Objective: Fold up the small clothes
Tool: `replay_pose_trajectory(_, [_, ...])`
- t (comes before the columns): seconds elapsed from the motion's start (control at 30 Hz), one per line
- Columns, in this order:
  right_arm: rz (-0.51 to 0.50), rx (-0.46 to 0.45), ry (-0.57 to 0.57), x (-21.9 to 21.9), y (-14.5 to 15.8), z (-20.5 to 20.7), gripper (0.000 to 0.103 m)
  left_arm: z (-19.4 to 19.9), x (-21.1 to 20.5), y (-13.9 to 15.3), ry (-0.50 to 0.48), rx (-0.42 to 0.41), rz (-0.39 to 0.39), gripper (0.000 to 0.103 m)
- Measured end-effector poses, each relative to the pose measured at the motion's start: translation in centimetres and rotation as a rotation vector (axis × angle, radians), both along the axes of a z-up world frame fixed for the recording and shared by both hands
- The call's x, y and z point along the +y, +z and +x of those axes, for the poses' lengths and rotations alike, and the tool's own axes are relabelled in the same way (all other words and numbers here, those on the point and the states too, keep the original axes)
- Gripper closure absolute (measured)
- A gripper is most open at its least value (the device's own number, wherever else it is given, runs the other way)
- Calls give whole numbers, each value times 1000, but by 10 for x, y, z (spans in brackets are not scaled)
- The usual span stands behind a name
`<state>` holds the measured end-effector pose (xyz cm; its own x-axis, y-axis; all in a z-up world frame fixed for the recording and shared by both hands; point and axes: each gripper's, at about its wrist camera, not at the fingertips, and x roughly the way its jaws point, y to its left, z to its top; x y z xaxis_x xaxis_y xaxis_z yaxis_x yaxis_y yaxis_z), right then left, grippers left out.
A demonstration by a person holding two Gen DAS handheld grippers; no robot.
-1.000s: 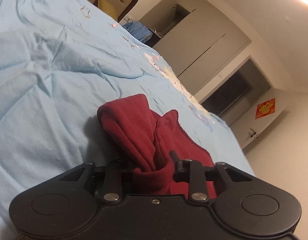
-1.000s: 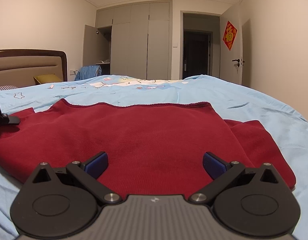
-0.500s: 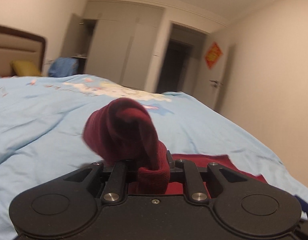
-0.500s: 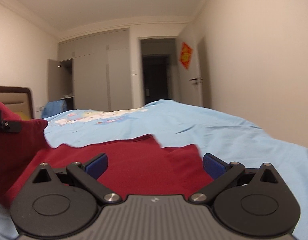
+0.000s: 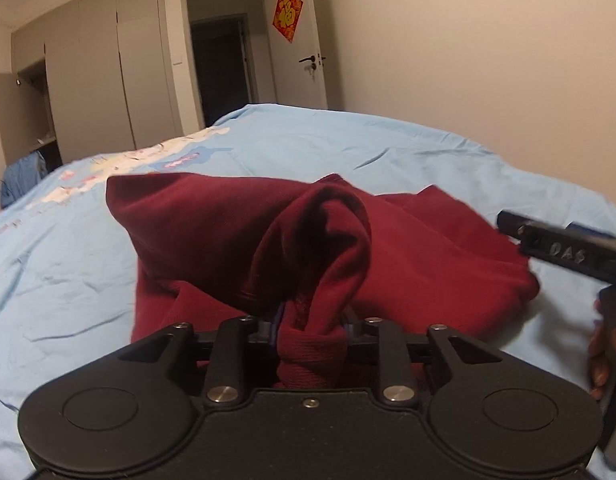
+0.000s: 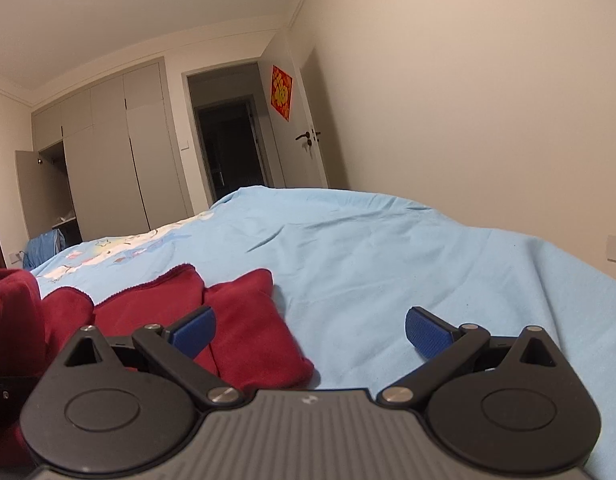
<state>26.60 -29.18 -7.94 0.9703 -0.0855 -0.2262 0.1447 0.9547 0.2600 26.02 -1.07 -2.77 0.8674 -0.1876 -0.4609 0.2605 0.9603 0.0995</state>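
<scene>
Garment: a dark red top (image 5: pixel 408 248) lies on the blue bedsheet (image 5: pixel 348 148), most of it flat, one part lifted and draped toward the left camera.
Left gripper (image 5: pixel 311 330): clenched on a bunched ribbed end of the top, probably a cuff or hem; the cloth fills the gap between the fingers and arches up and forward from them.
Right gripper (image 6: pixel 310 330): released, blue pads (image 6: pixel 426 336) spread wide with nothing between them; it hovers low over the bedsheet (image 6: pixel 388 260).
Key relation: from the right gripper, the top (image 6: pixel 243 332) lies to the left and just ahead, its near corner reaching under the left pad, with bare sheet under the right pad. From the left gripper, the body of the top spreads ahead and to the right.
Long axis: seems to run left to right across the left view; I cannot be sure, given the folds.
Nearer hand: the left has the cloth; judging by the layout, the held end is meant to travel over the flat body, and the right is placed to catch or pin the right-hand edge.
Hidden: the left fingertips are buried in cloth; the near edge of the top is cut off by both gripper bodies; the neckline and sleeves cannot be told apart.
Hard to make out: at the right edge of the left view, a black bar marked with letters and part of a hand (image 5: pixel 600 344), likely holding the right gripper's handle.
</scene>
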Motion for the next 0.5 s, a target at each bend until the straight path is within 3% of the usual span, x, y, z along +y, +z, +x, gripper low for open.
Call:
replay_pose_trajectory(0.07, [10, 3, 6, 0, -2, 1, 0, -2, 3, 0, -14, 4, -52, 64])
replay_pose_trajectory(0.17, [40, 22, 12, -3, -5, 3, 0, -8, 3, -2, -28, -4, -43, 56])
replay_pose_trajectory(0.23, [52, 27, 14, -4, -7, 4, 0, -15, 3, -2, -35, -21, -36, 43])
replay_pose_trajectory(0.37, [47, 33, 20, -1, -6, 5, 0, -35, 7, 3, -30, -69, -71, 34])
replay_pose_trajectory(0.5, [62, 29, 56, -2, -5, 4, 0, -46, 3, 6, -9, -111, -6, 29])
